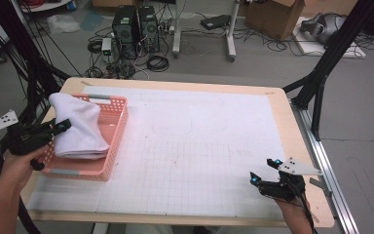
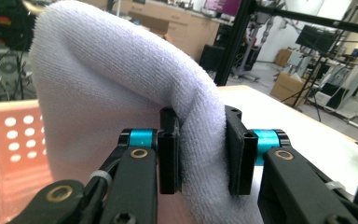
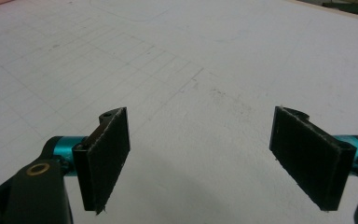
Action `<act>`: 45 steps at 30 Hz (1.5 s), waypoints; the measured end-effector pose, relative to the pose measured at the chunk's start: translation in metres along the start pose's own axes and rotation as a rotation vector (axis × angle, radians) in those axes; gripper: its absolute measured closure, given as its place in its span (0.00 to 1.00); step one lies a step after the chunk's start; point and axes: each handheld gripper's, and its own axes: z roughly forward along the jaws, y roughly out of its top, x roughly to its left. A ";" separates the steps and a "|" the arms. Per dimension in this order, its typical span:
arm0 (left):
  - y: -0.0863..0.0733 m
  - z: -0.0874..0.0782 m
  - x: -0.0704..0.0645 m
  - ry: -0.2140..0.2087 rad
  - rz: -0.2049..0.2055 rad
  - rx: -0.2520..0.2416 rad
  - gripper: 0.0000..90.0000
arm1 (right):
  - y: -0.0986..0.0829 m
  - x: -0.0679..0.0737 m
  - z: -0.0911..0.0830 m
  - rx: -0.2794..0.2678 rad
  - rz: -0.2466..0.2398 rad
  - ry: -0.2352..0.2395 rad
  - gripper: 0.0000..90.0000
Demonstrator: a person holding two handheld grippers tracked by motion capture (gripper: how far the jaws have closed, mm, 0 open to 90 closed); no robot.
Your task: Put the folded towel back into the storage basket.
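I see the white towel (image 1: pixel 78 127) sitting folded in the pink basket (image 1: pixel 116 141) at the table's (image 1: pixel 214 141) left edge, with its upper end humped up above the basket's rim. In the left gripper view the towel (image 2: pixel 121 93) arches up and over, and a thick fold of it runs down between my two black jaws, which press it from both sides. So my left gripper (image 2: pixel 201 154) has closed firmly on that fold, the jaws held apart only by the cloth's thickness. From the high view the left gripper (image 1: pixel 58 127) reaches in over the basket's near left side, my hand (image 1: pixel 22 163) behind it just outside the basket wall. My right gripper (image 1: pixel 264 171) is well apart from all this, low over the white gridded mat near the table's front right corner. In its own view the right gripper (image 3: pixel 200 158) has its jaws spread wide with nothing between them, just bare mat beneath
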 end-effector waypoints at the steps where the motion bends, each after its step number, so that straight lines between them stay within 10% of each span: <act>1: 0.000 0.001 0.001 0.001 -0.008 0.009 0.76 | 0.000 0.000 0.000 0.002 0.003 0.000 0.21; 20: 0.012 -0.007 0.003 0.179 -0.117 0.048 0.46 | 0.001 0.001 0.000 -0.004 -0.005 0.005 0.21; 24: 0.012 -0.005 -0.006 0.310 -0.059 0.190 0.44 | 0.001 0.000 -0.001 -0.005 -0.002 0.004 0.21; 28: 0.006 0.006 -0.009 0.351 -0.048 0.308 0.41 | 0.001 0.001 0.001 -0.002 -0.006 0.009 0.21; 35: 0.003 0.029 -0.007 0.399 -0.126 0.399 0.56 | 0.001 0.002 0.001 0.000 -0.002 0.009 0.21; 38: 0.004 0.029 -0.005 0.390 -0.152 0.357 0.76 | 0.000 0.001 0.000 0.000 0.002 0.008 0.21; 45: 0.005 0.033 -0.009 0.249 -0.164 0.264 0.82 | 0.001 0.002 0.001 0.002 -0.003 0.010 0.21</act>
